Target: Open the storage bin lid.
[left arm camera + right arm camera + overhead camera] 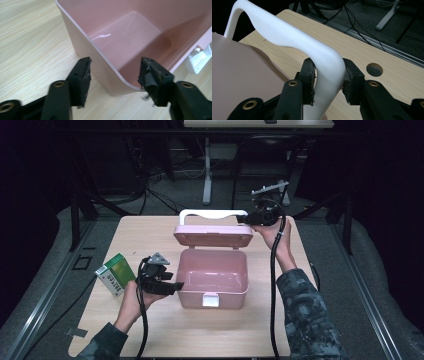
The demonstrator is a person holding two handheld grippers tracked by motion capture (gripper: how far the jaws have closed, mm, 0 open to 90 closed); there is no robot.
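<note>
Left tongs [113, 75] open astride pink box [100, 62] corner, right tongs [328, 80] clamping white handle [287, 37]

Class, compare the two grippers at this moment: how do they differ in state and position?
The left gripper is open, straddling the pink box's near-left corner without pressing; the right gripper is shut on the white handle. The left sits low by the base; the right is at the raised lid. Both have black jaws.

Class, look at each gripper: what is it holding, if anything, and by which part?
The right gripper clamps the pink box's white handle near its end. The left gripper holds nothing.
</note>
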